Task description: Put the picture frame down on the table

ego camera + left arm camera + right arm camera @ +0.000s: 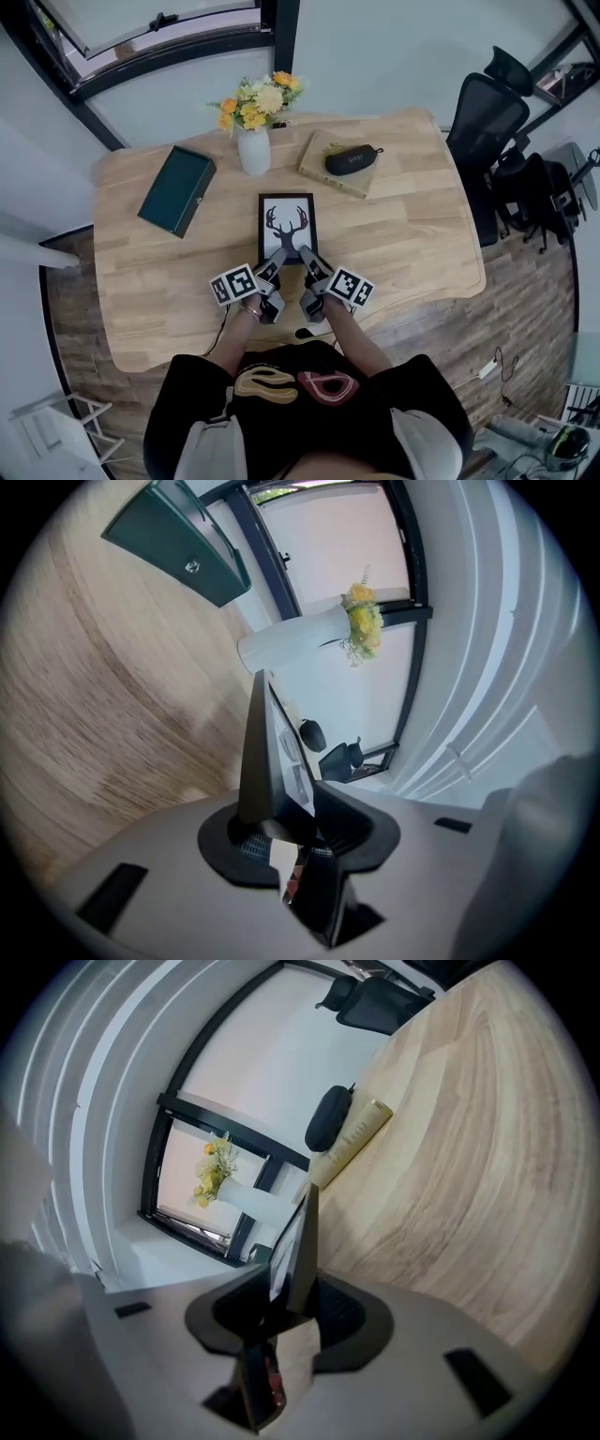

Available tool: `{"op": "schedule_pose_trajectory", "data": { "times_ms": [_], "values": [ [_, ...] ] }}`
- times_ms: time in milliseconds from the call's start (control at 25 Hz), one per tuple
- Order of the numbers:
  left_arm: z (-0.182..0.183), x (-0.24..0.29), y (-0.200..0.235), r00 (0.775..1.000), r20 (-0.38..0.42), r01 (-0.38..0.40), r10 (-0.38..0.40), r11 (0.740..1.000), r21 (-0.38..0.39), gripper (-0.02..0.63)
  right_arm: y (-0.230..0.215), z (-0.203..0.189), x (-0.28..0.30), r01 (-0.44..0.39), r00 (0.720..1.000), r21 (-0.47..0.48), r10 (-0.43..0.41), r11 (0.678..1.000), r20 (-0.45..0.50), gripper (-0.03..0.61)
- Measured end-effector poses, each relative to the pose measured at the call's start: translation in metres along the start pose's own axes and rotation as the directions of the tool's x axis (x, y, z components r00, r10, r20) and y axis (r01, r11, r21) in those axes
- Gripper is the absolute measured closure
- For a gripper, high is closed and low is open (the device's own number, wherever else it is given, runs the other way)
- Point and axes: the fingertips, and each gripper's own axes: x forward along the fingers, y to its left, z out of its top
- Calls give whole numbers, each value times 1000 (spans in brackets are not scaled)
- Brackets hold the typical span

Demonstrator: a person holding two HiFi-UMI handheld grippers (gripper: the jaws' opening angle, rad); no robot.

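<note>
The wooden bench (pixel 403 234) is filling the middle of the head view, its pale top running from the left edge to the right of centre. A person (pixel 309 412) in a dark top is standing at the bottom centre, both forearms reaching up over the near edge. A black office chair (pixel 487 117) is standing off the bench at the upper right. A dark green box (pixel 176 190) is lying on the bench at the upper left, and a flat tan book (pixel 317 155) is lying right of centre near the far edge.

The picture frame (pixel 287 228), black with a stag's head on white, is showing at the centre of the bench, its face turned upward. Whether it is resting on the wood or hanging just above cannot be told.

A white vase (pixel 254 150) is holding yellow and orange flowers (pixel 260 98) between the box and the book. A black case (pixel 353 159) is lying on top of the book.

The left tongs (pixel 275 264) are clamping the frame's lower left corner, and the right tongs (pixel 309 262) are clamping its lower right corner. In each gripper view the frame is rising edge-on from between the pressed jaws.
</note>
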Motion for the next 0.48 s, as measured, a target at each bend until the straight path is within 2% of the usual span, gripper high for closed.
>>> {"op": "schedule_pose_trajectory", "data": {
  "times_ms": [320, 480],
  "values": [
    [8, 18, 14, 999, 10, -45, 46, 998, -54, 502, -15, 10, 17, 30, 999, 23, -30, 999, -26, 439],
    [6, 31, 19, 999, -1, -43, 43, 996, -76, 499, -25, 19, 19, 64, 997, -3, -64, 998, -40, 437]
  ]
}}
